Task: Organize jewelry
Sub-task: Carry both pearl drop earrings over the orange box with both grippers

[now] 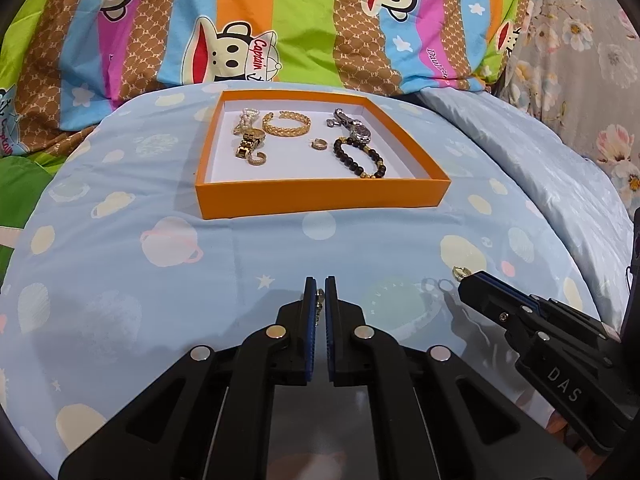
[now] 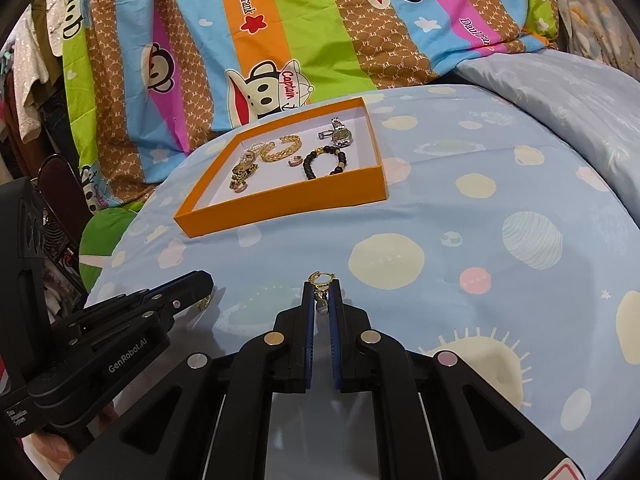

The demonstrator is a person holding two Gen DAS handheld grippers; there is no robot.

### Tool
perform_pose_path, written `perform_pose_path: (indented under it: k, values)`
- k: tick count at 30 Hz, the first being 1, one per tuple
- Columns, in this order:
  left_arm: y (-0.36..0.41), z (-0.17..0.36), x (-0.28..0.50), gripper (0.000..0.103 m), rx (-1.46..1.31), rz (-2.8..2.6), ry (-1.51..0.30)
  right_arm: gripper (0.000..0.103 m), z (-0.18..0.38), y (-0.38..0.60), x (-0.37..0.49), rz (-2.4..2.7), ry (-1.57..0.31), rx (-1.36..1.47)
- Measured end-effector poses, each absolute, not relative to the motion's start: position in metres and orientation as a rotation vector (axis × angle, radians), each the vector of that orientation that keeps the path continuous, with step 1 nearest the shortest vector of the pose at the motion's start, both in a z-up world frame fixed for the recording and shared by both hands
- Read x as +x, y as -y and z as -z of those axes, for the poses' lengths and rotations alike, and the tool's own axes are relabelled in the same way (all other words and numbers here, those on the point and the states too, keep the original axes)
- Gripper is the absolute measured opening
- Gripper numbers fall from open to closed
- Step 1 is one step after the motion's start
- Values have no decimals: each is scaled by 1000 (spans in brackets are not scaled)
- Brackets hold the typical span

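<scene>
An orange tray (image 1: 320,200) (image 2: 280,210) lies on the blue bedsheet and holds a gold cuff (image 1: 286,123), a gold watch (image 1: 249,142), a silver watch (image 1: 356,128), a black bead bracelet (image 1: 360,158) and small earrings. My left gripper (image 1: 319,282) is shut on a small gold earring (image 1: 319,300), in front of the tray; it also shows in the right wrist view (image 2: 208,286). My right gripper (image 2: 322,283) is shut on a gold hoop earring with a pearl drop (image 2: 321,282), and its tip shows in the left wrist view (image 1: 464,282).
A striped cartoon-monkey blanket (image 1: 280,20) rises behind the tray. A floral cloth (image 1: 592,60) lies at the far right. A pale blue quilt fold (image 2: 560,92) sits right of the tray. Clothes hang at the left edge (image 2: 28,80).
</scene>
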State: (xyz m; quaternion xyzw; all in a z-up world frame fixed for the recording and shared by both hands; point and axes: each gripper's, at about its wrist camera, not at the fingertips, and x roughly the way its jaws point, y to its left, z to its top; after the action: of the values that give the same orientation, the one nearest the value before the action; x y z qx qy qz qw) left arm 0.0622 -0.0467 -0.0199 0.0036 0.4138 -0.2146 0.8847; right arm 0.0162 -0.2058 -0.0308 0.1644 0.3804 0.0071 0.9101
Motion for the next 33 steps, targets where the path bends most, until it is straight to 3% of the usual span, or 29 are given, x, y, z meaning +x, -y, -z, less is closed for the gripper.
perform_pose_path:
  k: [18,26,33]
  values:
    - [20,-2,52,3,-44,443,-805,7,21,204,19,-45,-769,336]
    - [25,-42,87,3,19,433,-716,7,-25,205,60,-108,-715,284]
    - [45,-42,136,3,75,396,-705,7,-22,200,121,-161,-772,290]
